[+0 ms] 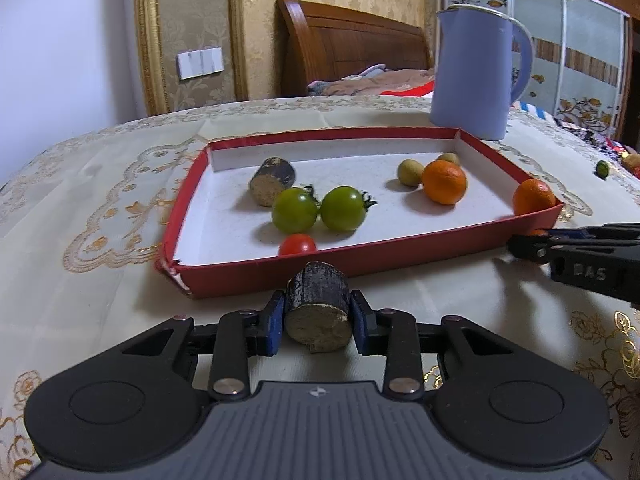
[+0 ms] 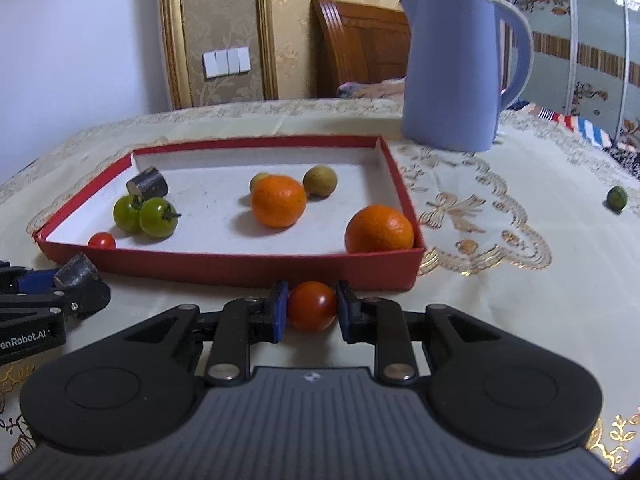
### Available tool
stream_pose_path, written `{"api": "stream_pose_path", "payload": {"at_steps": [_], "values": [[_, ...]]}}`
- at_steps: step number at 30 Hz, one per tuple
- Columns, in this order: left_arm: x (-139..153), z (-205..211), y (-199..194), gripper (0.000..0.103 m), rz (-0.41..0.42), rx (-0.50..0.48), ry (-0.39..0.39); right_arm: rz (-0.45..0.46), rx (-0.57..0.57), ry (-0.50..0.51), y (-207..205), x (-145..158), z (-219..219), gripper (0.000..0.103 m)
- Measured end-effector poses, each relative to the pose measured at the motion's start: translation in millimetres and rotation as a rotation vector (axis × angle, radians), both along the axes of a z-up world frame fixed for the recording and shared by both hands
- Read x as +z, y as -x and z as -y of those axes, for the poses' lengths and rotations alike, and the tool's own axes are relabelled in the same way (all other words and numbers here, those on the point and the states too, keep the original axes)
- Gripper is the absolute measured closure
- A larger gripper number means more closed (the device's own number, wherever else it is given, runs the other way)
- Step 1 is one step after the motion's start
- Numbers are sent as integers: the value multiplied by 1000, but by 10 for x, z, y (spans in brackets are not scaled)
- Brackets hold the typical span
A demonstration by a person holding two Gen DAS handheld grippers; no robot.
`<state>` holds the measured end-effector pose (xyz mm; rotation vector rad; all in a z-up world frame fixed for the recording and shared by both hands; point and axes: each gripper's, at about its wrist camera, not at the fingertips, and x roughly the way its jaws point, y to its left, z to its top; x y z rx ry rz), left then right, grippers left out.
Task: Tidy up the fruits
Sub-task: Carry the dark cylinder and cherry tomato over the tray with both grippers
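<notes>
A red-rimmed tray (image 1: 384,246) (image 2: 256,270) lies on the table. In it are a dark cane stub (image 1: 273,181) (image 2: 148,182), two green tomatoes (image 1: 295,210) (image 1: 343,208) (image 2: 158,217), a small red tomato (image 1: 297,245) (image 2: 102,241), two oranges (image 1: 444,182) (image 1: 534,197) (image 2: 278,200) (image 2: 379,229) and two small olive fruits (image 1: 410,172) (image 2: 319,180). My left gripper (image 1: 316,320) (image 2: 60,280) is shut on a dark cane piece (image 1: 318,312) (image 2: 78,270) before the tray's near wall. My right gripper (image 2: 311,306) (image 1: 532,242) is shut on a red tomato (image 2: 312,306).
A blue kettle (image 1: 476,68) (image 2: 456,68) stands behind the tray's far right corner. A small green fruit (image 1: 602,168) (image 2: 617,198) lies on the embroidered cloth (image 1: 100,208) far right. A bed and wardrobe stand beyond the table.
</notes>
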<state>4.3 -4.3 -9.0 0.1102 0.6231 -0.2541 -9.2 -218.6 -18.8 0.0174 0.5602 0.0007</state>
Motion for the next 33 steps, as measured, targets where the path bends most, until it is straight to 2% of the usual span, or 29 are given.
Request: {"api": "stream_pose_path", "payload": {"at_steps": [3,8,12,17,26,33], "values": [[28,-37,21,70,-12,10,23,6,17,4,39,20,-33,79],[54,2,51,70,16,39,-28,10,23,-19,90,35,-32,79],[114,-8,64,70,14,42,-3,18,44,-14,147,67,-71,79],[210,25,89,70,38,47,-13,57,55,-9,199,185,-91,79],[359,37,-21,70,44,43,5,80,57,-5,93,299,-115,79],[411,-45,-231,70,31,81,18,101,68,16,-70,405,-197,79]]}}
